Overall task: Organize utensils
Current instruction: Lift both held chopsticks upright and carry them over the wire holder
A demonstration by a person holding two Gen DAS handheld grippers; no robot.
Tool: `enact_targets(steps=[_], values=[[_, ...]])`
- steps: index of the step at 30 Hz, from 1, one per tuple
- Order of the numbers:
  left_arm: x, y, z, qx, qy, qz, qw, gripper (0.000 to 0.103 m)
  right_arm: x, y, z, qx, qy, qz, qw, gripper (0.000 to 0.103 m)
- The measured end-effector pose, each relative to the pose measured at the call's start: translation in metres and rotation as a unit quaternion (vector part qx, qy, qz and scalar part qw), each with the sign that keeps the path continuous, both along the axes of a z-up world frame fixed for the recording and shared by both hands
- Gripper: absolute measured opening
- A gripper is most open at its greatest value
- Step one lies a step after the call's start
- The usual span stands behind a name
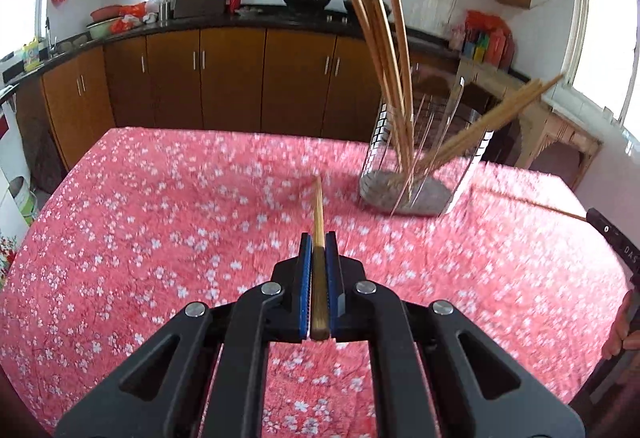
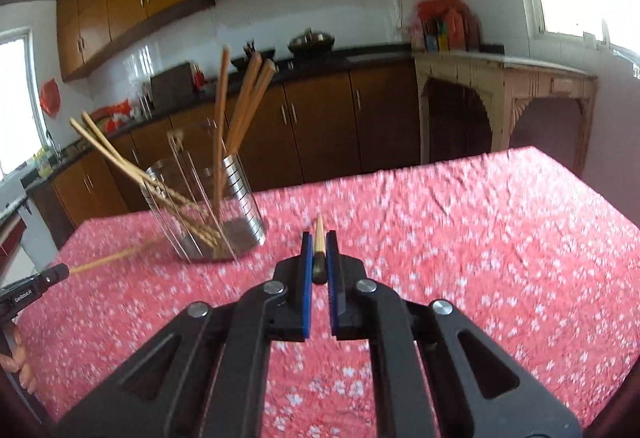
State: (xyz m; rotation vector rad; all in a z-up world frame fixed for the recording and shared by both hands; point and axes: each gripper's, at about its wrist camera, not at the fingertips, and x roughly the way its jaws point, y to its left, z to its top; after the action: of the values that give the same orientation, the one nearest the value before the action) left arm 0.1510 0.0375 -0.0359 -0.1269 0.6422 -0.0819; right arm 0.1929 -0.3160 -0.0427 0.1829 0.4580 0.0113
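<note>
The left claw [image 1: 318, 238] is clamped on a chopstick [image 1: 318, 214] that lies straight along the gap between its blue pads [image 1: 306, 278], the thin end sticking out ahead over the red flowered cloth [image 1: 160, 218]. Ahead and to the right of this claw stands the metal holder [image 1: 424, 166], with one bunch of chopsticks [image 1: 384, 50] standing nearly upright in it and another leaning out to the right. Further right, at the edge of the view, the right claw's black tip shows with its own stick reaching toward the holder. The right claw [image 2: 319, 238] is likewise clamped on a second chopstick [image 2: 319, 238], only a short tip of which pokes out past the pads. From this claw the holder [image 2: 236, 198] sits ahead and to the left, on the cloth [image 2: 480, 238], and the left claw [image 2: 52, 274] shows at the far left edge with its stick pointing toward the holder. A hand [image 2: 20, 362] is at the lower left edge.
</note>
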Motion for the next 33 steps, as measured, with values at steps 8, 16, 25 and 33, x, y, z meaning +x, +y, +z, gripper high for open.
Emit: enact_targets(steps=[8,16,25,33], values=[[0.004,0.007,0.047,-0.040,-0.075,0.011,0.9963,0.007,0.001,-0.003,0.045,0.009,-0.075,0.002,0.997,0.007],[0.022,0.003,0.063,-0.033,-0.087,0.013,0.9956,0.007,0.026,0.000,0.058,0.011,-0.083,0.001,0.997,0.007],[0.019,0.002,0.106,-0.025,-0.123,0.007,0.9920,0.006,0.012,-0.003,0.136,0.019,-0.131,0.023,0.991,0.007],[0.008,-0.013,0.155,-0.052,-0.162,-0.008,0.9853,0.006,0.000,-0.007,0.199,0.069,-0.142,0.088,0.984,0.007]])
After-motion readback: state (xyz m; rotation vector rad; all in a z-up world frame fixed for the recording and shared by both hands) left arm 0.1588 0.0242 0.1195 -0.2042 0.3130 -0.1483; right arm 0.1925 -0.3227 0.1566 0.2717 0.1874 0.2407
